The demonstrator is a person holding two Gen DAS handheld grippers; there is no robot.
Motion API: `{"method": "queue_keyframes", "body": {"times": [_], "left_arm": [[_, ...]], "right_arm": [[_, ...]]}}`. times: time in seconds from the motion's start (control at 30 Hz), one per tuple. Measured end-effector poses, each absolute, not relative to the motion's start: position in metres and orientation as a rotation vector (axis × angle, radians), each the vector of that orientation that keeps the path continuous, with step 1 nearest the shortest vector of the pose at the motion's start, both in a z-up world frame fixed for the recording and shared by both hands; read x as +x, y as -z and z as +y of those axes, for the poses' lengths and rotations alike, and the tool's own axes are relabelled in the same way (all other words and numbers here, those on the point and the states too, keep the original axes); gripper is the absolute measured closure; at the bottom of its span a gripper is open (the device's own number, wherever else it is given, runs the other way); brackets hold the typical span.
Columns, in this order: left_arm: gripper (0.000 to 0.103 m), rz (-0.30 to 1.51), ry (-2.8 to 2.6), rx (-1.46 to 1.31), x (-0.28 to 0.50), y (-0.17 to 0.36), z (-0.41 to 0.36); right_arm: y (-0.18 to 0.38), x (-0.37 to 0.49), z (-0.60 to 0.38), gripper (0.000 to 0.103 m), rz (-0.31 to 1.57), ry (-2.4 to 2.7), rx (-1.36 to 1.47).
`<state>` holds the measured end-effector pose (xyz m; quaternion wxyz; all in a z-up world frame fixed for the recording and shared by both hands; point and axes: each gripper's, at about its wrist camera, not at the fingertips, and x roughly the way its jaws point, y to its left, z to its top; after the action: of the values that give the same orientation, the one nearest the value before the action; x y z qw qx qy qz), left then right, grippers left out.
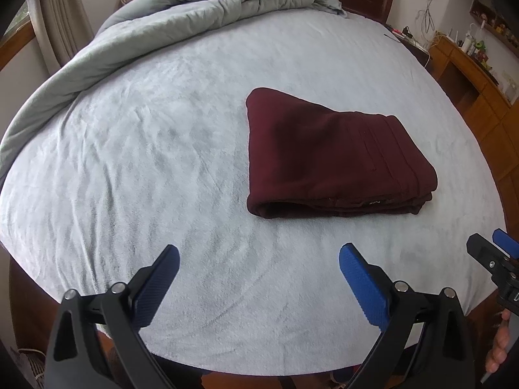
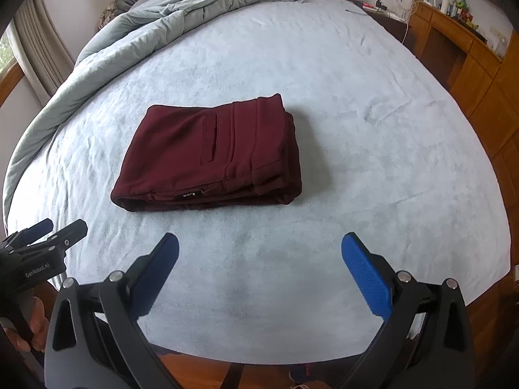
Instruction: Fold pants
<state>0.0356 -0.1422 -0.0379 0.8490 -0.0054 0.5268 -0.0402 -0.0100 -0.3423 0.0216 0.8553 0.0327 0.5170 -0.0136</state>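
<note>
Just one folded pants [image 1: 334,159] bundle

Dark maroon pants [image 2: 207,152] with small black label, pale blue-grey bed sheet [image 2: 356,129], grey-green quilt [image 2: 155,29], left tool [image 1: 259,265] and right tool [image 2: 259,253] black with ribbed blue pads [image 2: 366,272], orange-brown wooden cabinet [image 2: 470,74], beige curtain [image 2: 35,45].
</note>
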Motion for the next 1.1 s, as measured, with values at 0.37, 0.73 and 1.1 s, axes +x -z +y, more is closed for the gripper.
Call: {"method": "queue_keyframes", "body": {"times": [0.37,0.73,1.1], "left_arm": [[0.004,1.109,0.091,0.014,0.038,0.039,-0.147],[0.004,1.099,0.104,0.025,0.041,0.037,-0.151],[0.004,1.099,0.108,0.026,0.042,0.037,-0.151]], "right_arm": [[-0.011,-0.009,-0.343,0.003,1.121,0.031,0.09],[-0.009,-0.007,-0.339,0.003,1.128,0.032,0.086],[-0.008,-0.007,-0.339,0.003,1.128,0.034,0.085]]}}
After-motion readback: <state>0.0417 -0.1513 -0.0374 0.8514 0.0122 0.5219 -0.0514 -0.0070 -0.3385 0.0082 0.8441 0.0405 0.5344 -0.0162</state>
